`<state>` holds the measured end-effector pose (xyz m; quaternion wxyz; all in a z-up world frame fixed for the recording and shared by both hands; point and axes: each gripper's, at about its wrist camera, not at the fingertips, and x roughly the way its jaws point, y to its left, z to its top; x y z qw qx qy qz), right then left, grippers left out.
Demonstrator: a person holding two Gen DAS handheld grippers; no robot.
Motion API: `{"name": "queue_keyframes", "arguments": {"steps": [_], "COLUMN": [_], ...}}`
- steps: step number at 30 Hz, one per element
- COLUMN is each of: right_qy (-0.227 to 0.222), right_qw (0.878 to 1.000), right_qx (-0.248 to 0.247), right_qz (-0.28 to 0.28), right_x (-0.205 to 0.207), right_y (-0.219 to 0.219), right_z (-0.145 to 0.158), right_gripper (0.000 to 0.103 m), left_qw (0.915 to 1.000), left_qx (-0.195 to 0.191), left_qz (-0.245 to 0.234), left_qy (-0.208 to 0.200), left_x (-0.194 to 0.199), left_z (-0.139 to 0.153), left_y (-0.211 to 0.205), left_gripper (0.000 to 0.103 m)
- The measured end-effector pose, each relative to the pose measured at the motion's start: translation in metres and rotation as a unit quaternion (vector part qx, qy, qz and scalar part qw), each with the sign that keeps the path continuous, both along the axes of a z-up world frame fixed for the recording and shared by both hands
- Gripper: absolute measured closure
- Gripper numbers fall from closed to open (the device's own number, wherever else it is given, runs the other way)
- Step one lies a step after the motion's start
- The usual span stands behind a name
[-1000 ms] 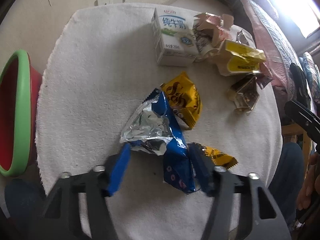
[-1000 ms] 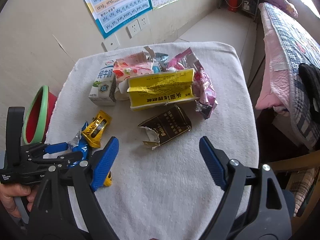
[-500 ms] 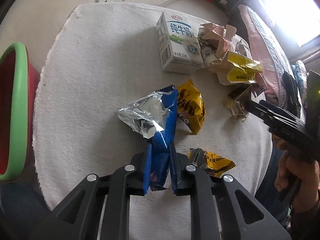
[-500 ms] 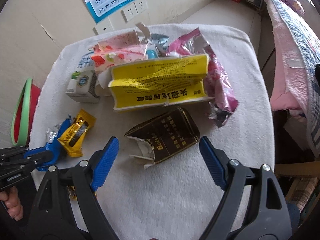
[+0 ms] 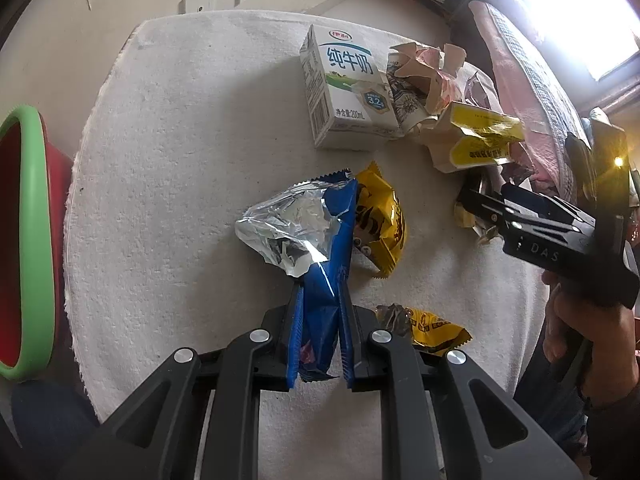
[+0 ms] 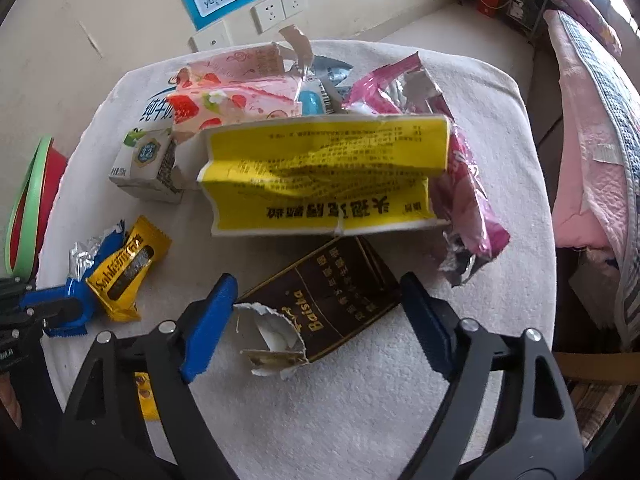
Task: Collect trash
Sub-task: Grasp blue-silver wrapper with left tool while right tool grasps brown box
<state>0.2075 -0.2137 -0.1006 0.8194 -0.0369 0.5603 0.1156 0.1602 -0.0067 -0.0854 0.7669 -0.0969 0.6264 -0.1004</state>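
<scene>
My left gripper (image 5: 320, 300) is shut on the blue and silver foil wrapper (image 5: 308, 236), which also shows in the right wrist view (image 6: 86, 268). A yellow snack packet (image 5: 380, 220) lies just right of it. My right gripper (image 6: 316, 292) is open, its fingers on either side of the torn dark brown Baisha box (image 6: 320, 304) on the white towel (image 5: 180, 140). It appears in the left wrist view (image 5: 480, 204) too. A red bin with a green rim (image 5: 24, 248) stands left of the table.
A milk carton (image 5: 344, 92), a yellow flattened box (image 6: 320, 176), a pink strawberry carton (image 6: 236, 92) and a pink foil bag (image 6: 460, 184) lie at the back. A second small yellow packet (image 5: 428, 328) lies near my left fingers. A bed (image 6: 592, 140) is to the right.
My left gripper has closed on the blue wrapper and holds it. My right gripper has moved forward and down until its open fingers straddle the brown box.
</scene>
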Motion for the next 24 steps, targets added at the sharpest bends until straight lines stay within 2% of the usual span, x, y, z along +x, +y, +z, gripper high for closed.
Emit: {"name": "queue_keyframes", "arguments": {"steps": [9, 24], "right_qy": [-0.001, -0.05], "right_qw": [1.0, 0.998], "right_qx": [0.011, 0.023], "right_qz": [-0.011, -0.022], "right_x": [-0.018, -0.051], "right_y": [-0.007, -0.02], "right_z": [0.01, 0.069], "right_gripper": [0.023, 0.023], "left_qw": [0.9999, 0.9984], "left_qx": [0.005, 0.002], "left_qz": [0.0, 0.008], "left_qy": [-0.014, -0.056], "left_x": [-0.006, -0.027], "left_z": [0.01, 0.042], "left_y": [-0.001, 0.007], "left_gripper": [0.089, 0.089]}}
